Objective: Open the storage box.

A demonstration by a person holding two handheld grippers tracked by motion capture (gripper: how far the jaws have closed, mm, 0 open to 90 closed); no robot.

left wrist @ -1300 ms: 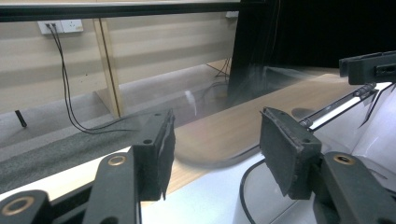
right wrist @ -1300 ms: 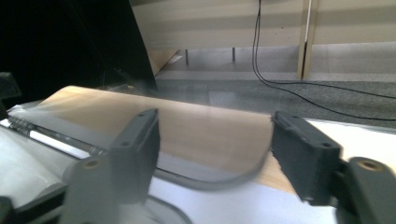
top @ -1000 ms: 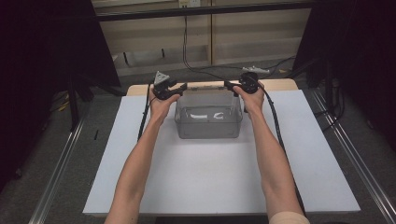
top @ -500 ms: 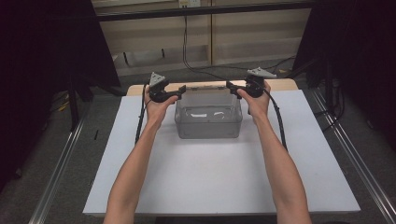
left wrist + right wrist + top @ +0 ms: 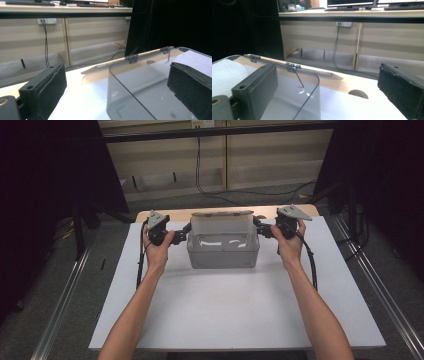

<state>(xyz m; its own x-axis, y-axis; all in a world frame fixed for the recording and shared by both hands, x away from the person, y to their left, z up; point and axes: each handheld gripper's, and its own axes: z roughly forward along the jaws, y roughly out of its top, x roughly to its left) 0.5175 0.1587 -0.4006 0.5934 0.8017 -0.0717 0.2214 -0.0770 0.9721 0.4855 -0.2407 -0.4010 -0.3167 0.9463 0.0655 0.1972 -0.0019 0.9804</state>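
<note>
L gripper [image 5: 184, 231] at 9 o'clock of clear box [image 5: 223, 251], jaws spread, just been opening, nothing pinched. Box sits at bench [image 5: 225, 320] far-centre, 12 o'clock. R gripper [image 5: 261, 226] at box's 3 o'clock, jaws likewise spread, just opening.

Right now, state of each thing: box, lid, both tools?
Clear plastic box: upright on the white board, nothing visible inside.
Hinged lid: swung open, lying back behind the box.
Left tool: open, jaws just widened, straddling the box's left wall without pressing.
Right tool: open, jaws just widened, at the box's right wall.
</note>
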